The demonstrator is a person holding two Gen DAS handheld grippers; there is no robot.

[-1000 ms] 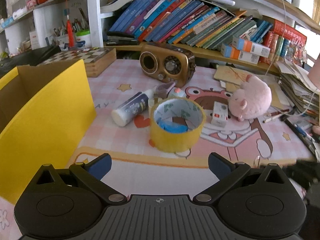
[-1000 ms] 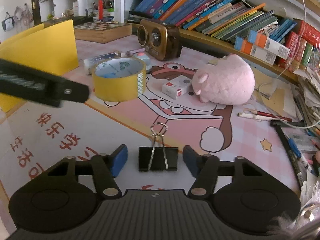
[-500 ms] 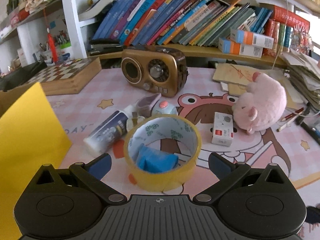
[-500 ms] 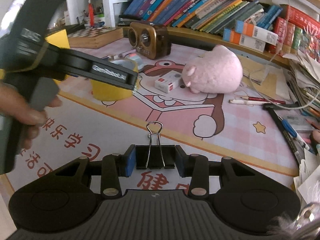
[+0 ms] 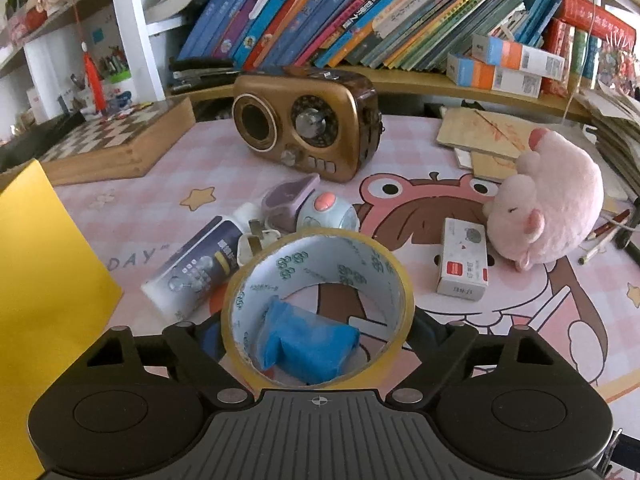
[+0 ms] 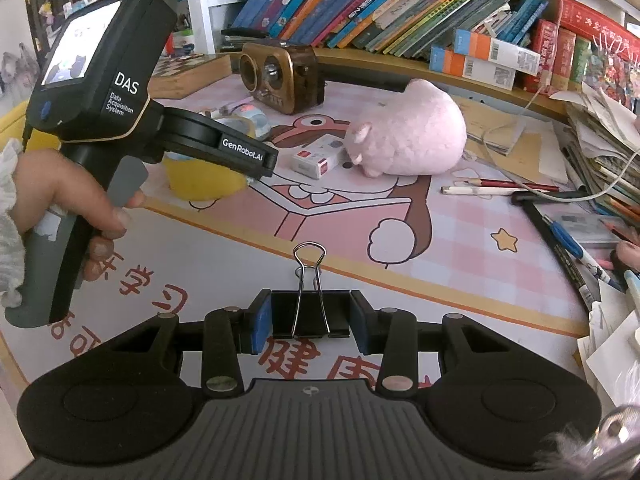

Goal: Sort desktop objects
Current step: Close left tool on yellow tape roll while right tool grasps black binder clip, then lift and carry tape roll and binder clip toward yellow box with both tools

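A yellow tape roll (image 5: pixel 320 264) lies flat on the pink mat, with a blue lump (image 5: pixel 308 340) inside it. My left gripper (image 5: pixel 316 332) has its jaws around the roll, against both its sides. In the right wrist view the roll (image 6: pixel 200 180) shows under the left gripper's body (image 6: pixel 224 144). My right gripper (image 6: pixel 307 322) is shut on a black binder clip (image 6: pixel 308 312) near the mat's front edge, its wire handles pointing away.
A yellow box wall (image 5: pixel 44 280) stands at the left. Behind the roll lie a white tube (image 5: pixel 192 268), a purple case (image 5: pixel 288 200), a round gadget (image 5: pixel 326 216), a small box (image 5: pixel 464 260), a pink plush (image 5: pixel 552 204) and a brown radio (image 5: pixel 308 120). Pens (image 6: pixel 568 236) lie at the right.
My left gripper has moved forward and closed its jaws around the tape roll. My right gripper has closed on the binder clip.
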